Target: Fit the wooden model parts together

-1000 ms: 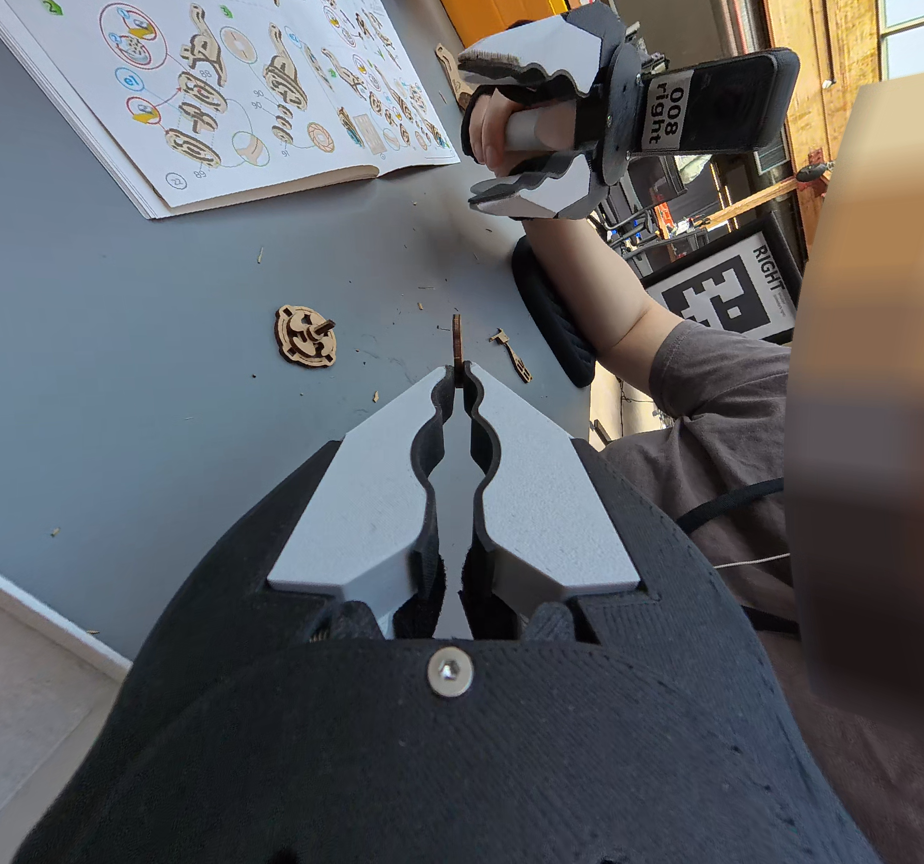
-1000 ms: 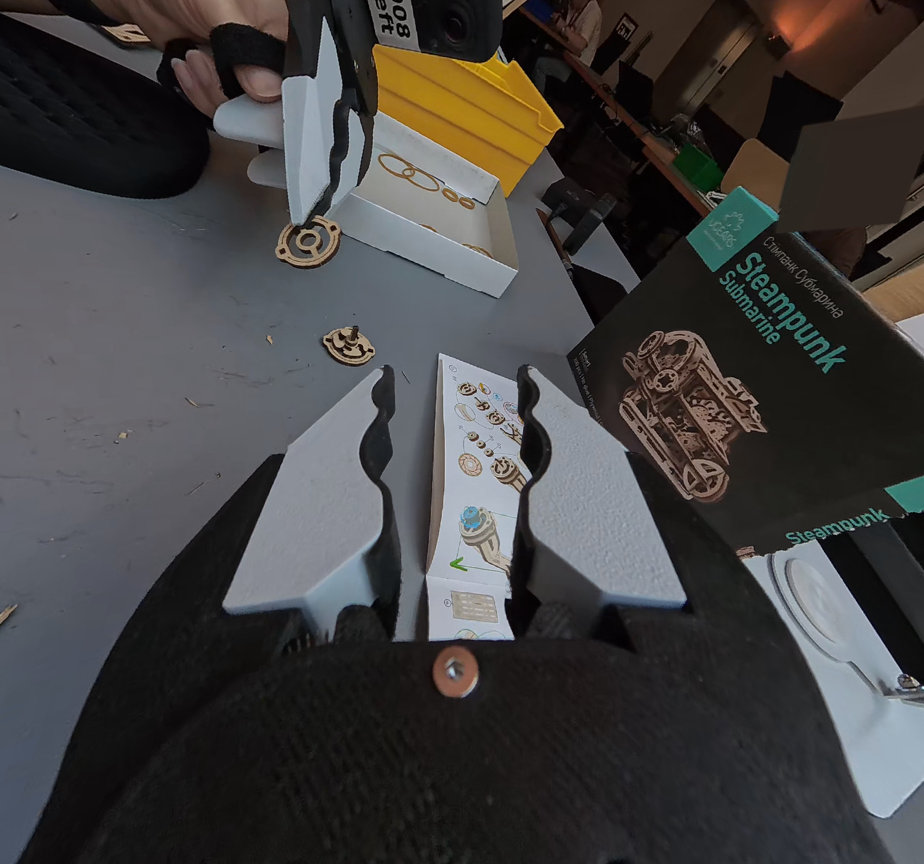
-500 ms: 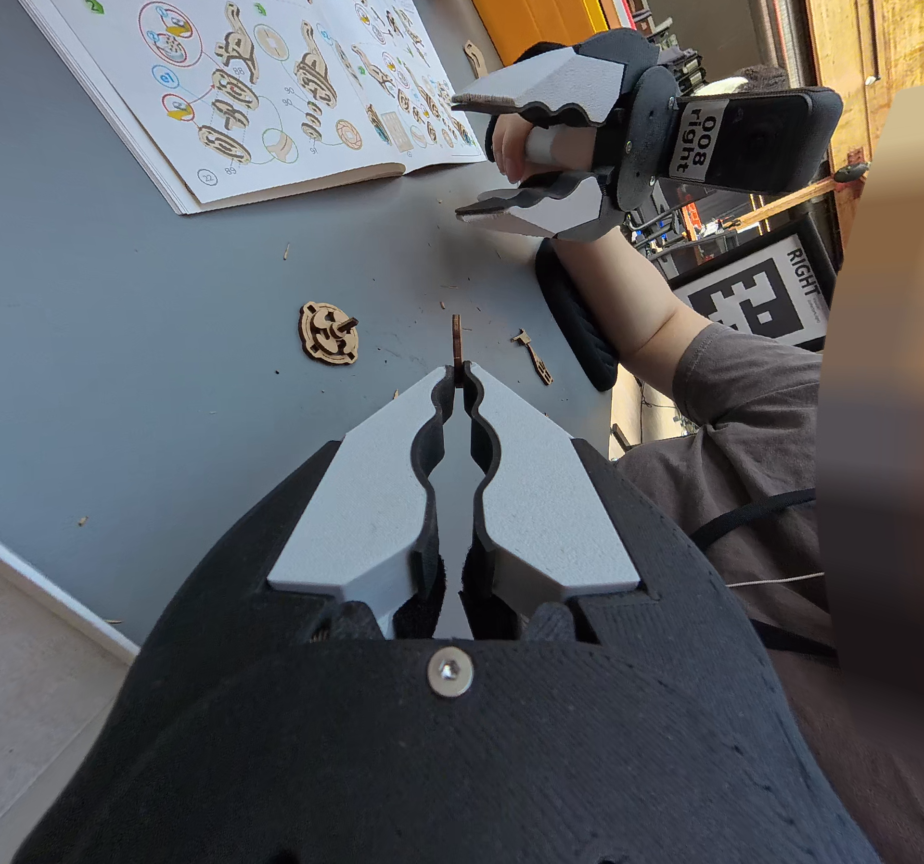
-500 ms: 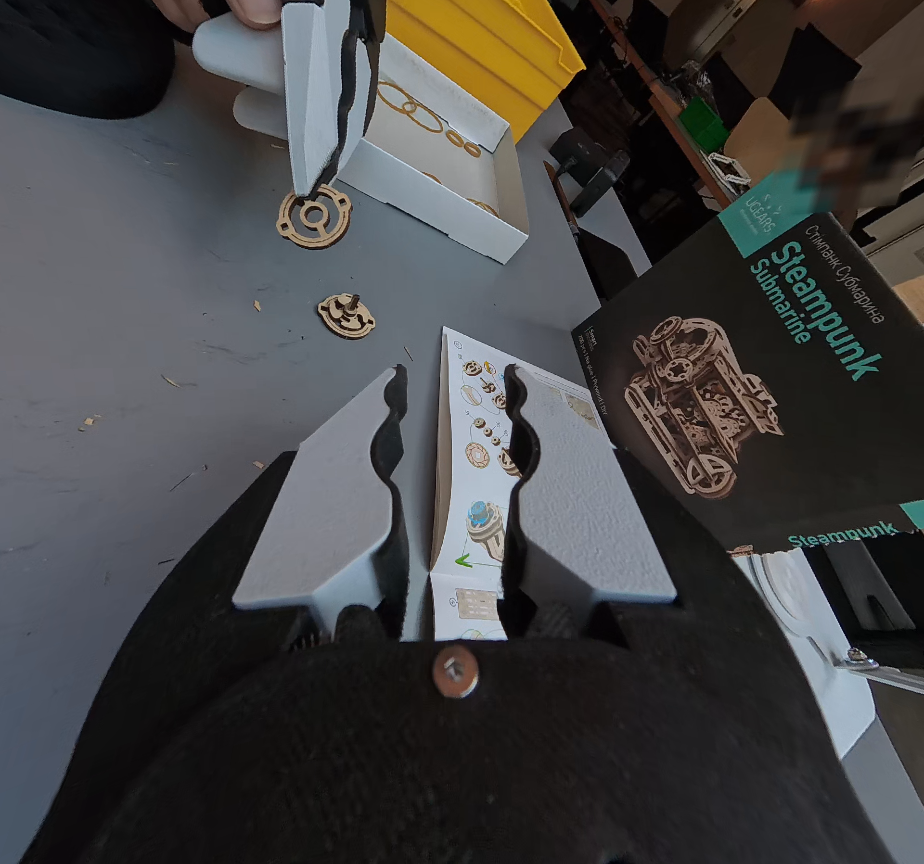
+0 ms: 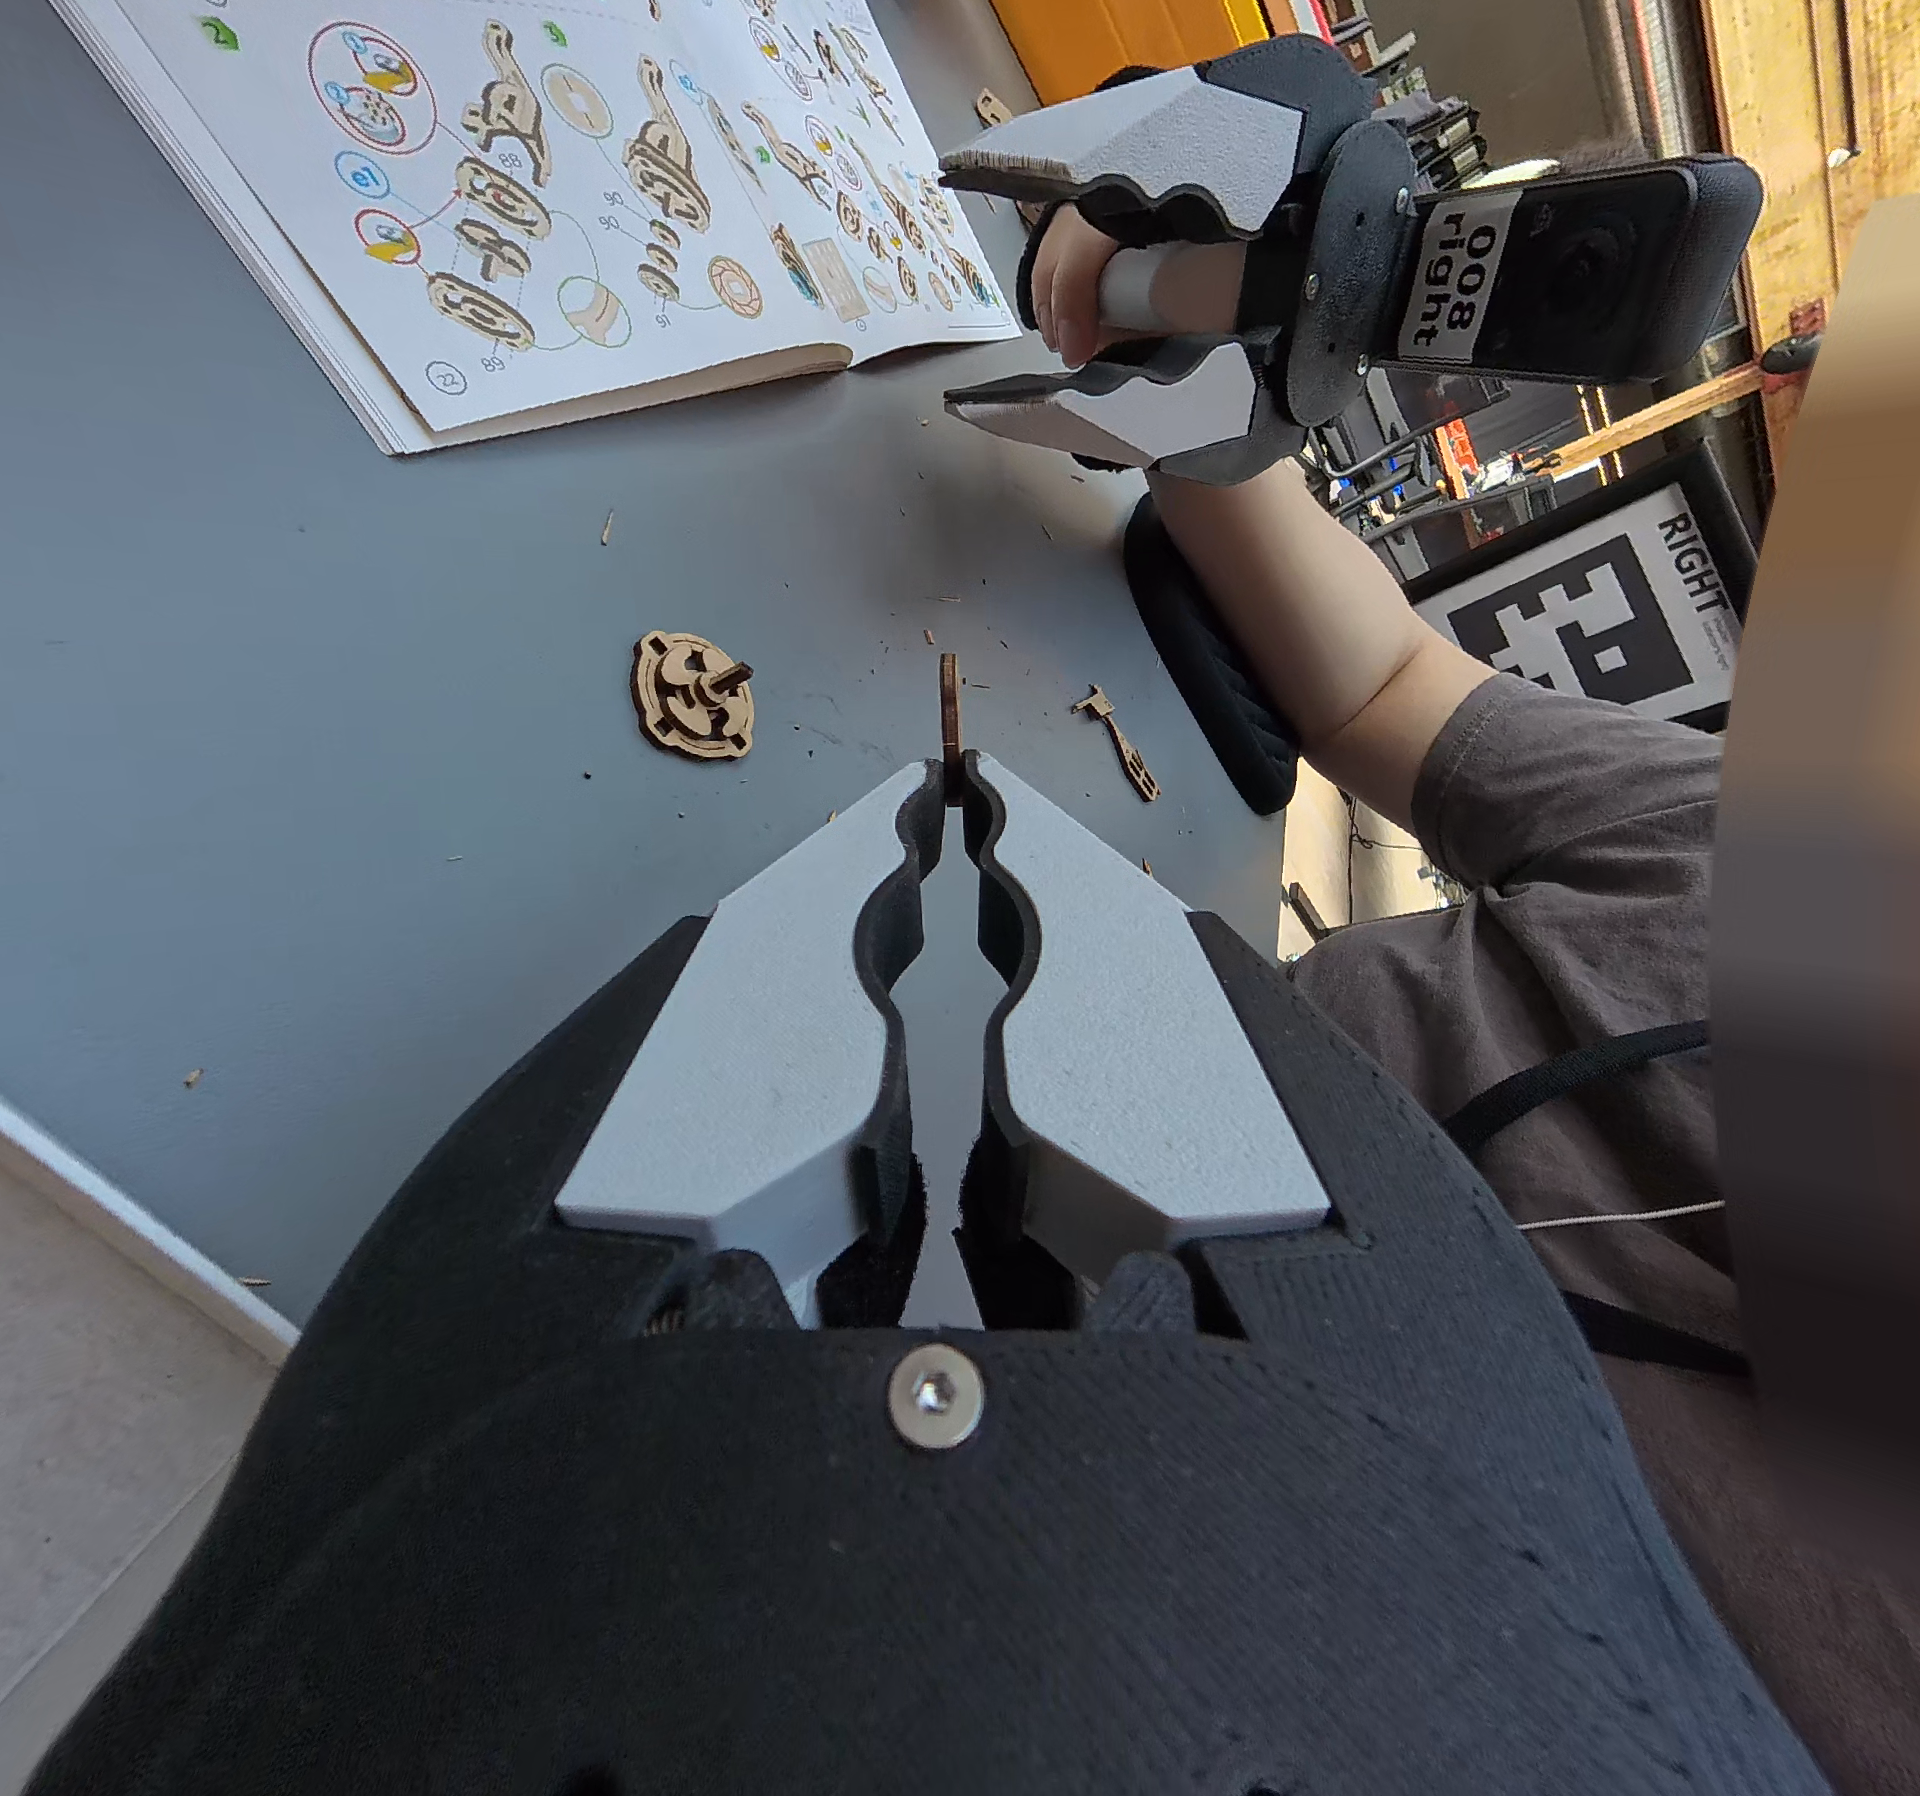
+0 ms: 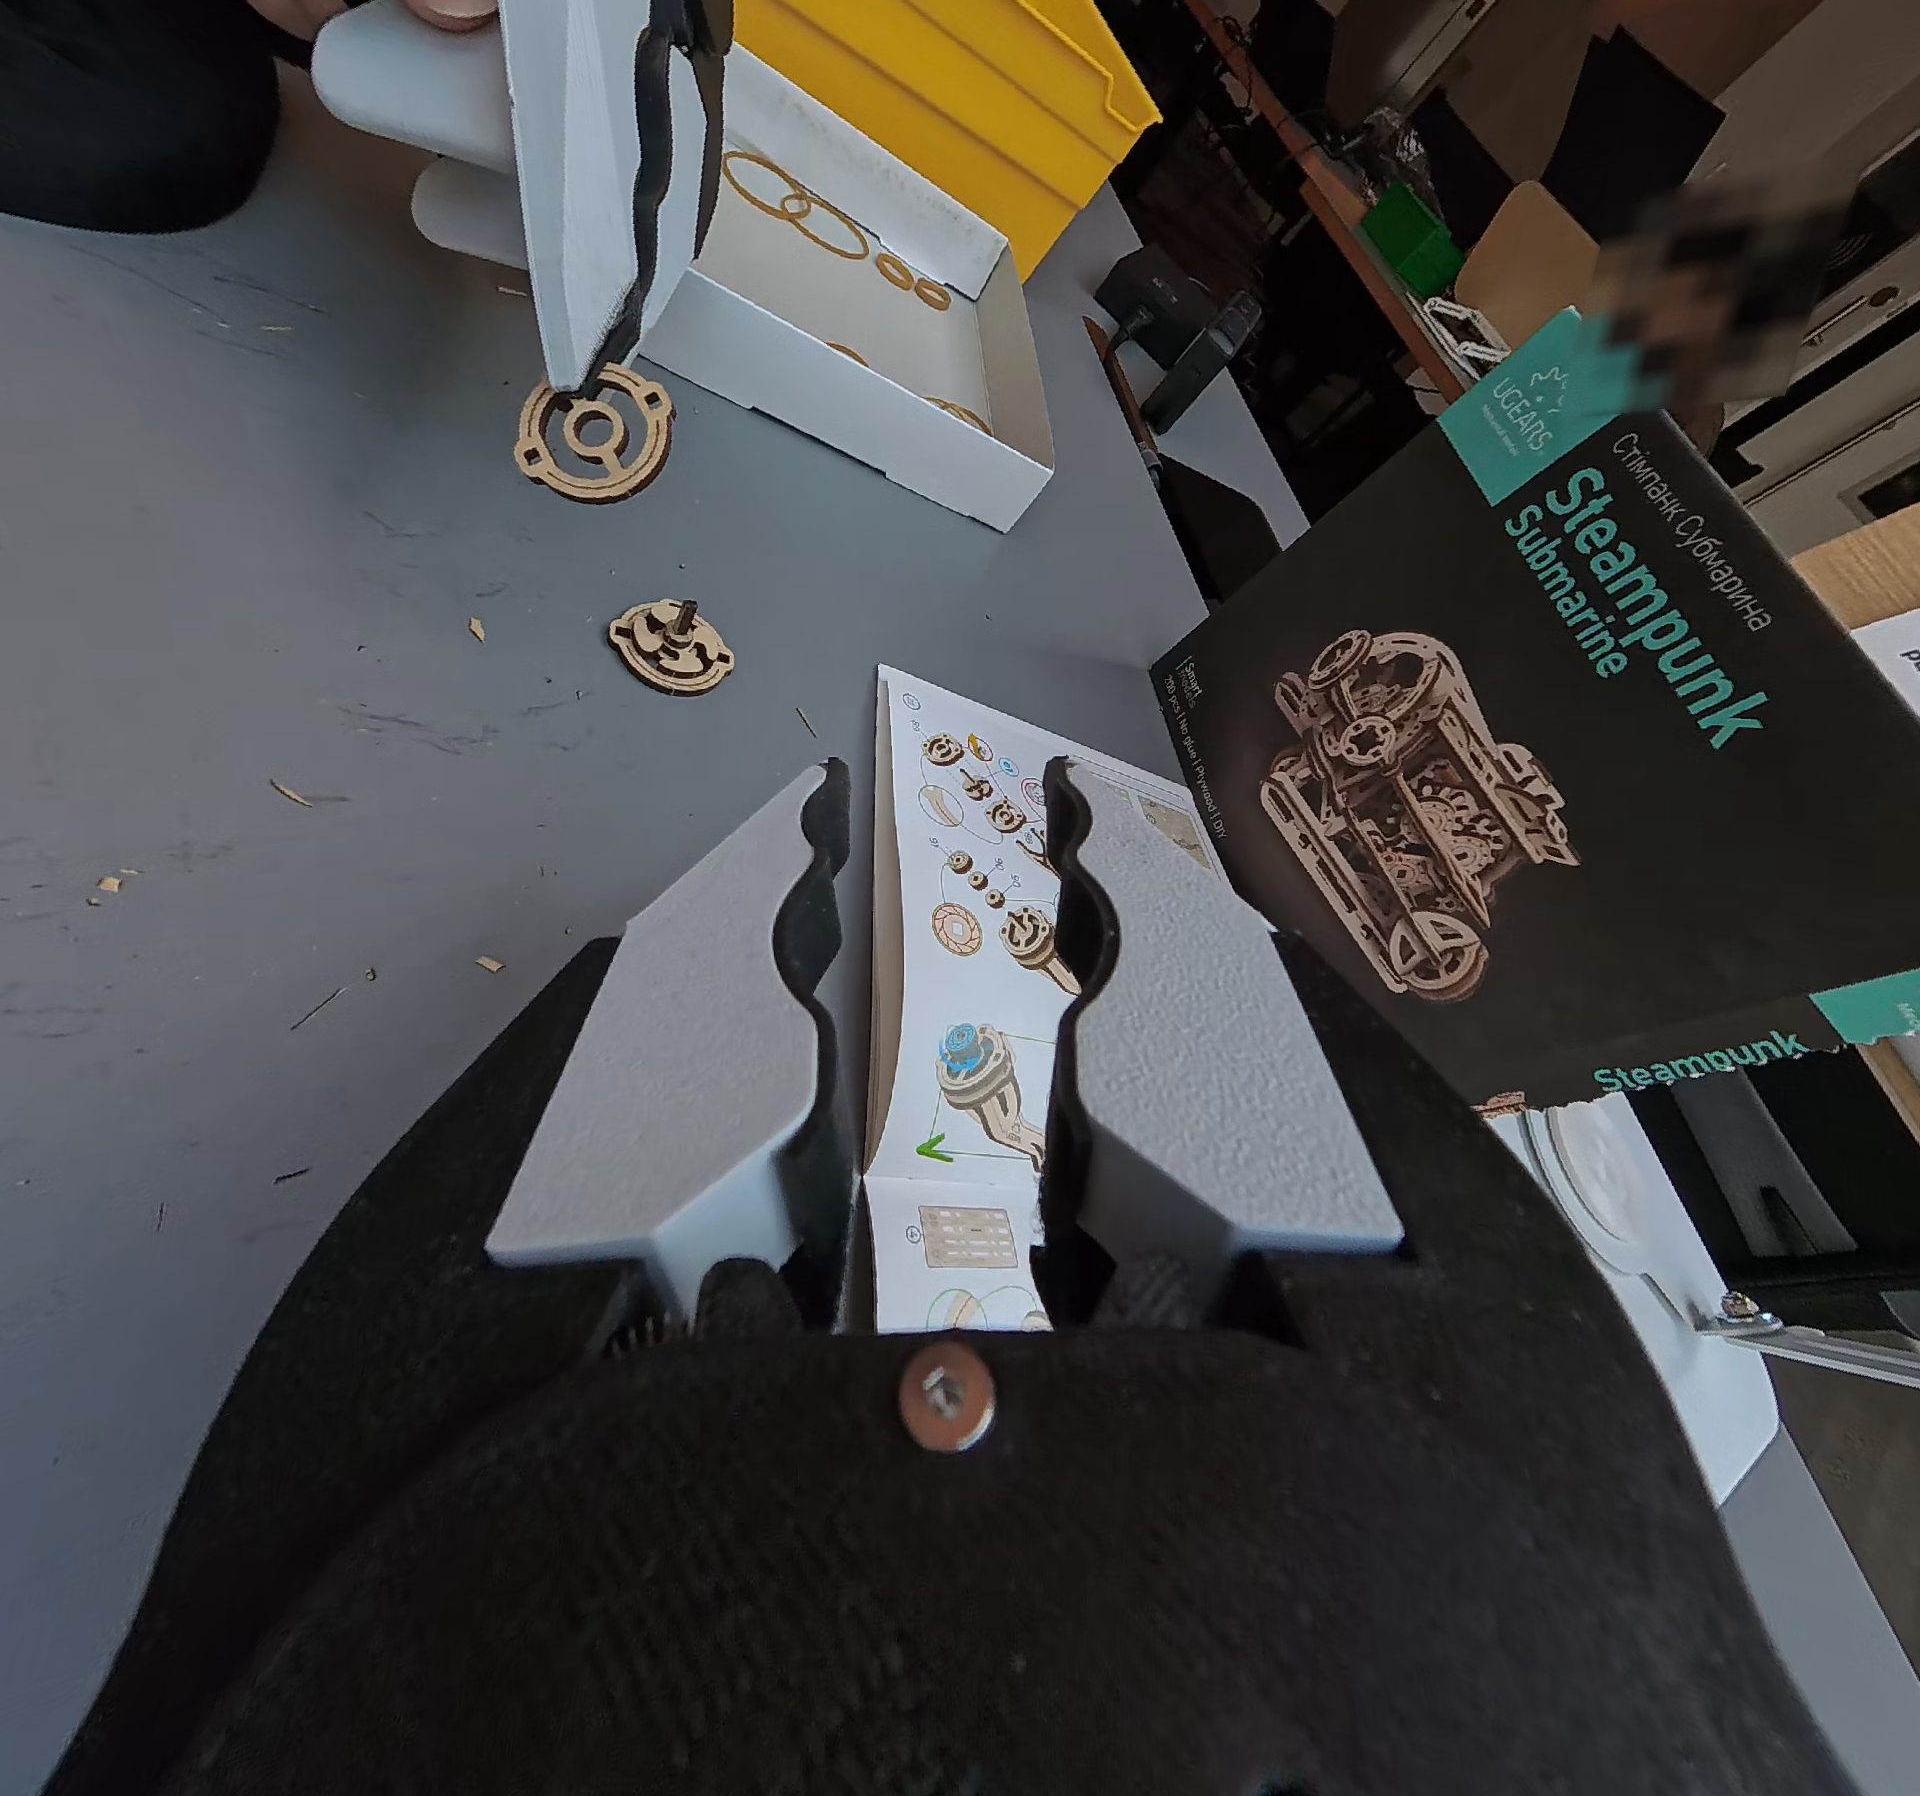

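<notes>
**Left gripper pinches a flat wooden ring; right gripper waits with its fingers apart**

In the left wrist view, the left gripper has its fingers drawn together on the edge of a thin wooden ring part, which shows edge-on and sticks out past the tips toward 12 o'clock. The right wrist view shows the same ring part face-on at about 10 o'clock: a flat round piece with a central hole and small lugs on its rim, hanging from the left gripper. Whether its lower edge touches the grey table cannot be told.

A second wooden part, a round disc assembly with a short peg standing up from its middle, lies flat on the table at about 10 o'clock from the left gripper's tips and apart from the ring part. In the right wrist view this disc assembly sits just below the ring, toward 6 o'clock of it. A small slim wooden piece lies on the table at 2 o'clock from the left gripper's tips.

The right gripper holds nothing, its fingers standing apart over an open instruction booklet. From the left wrist view the right gripper hangs at 1 o'clock near the edge of the booklet.

A dark kit box stands at 3 o'clock in the right wrist view, a shallow white tray at 12 o'clock, with a yellow bin behind it.
</notes>
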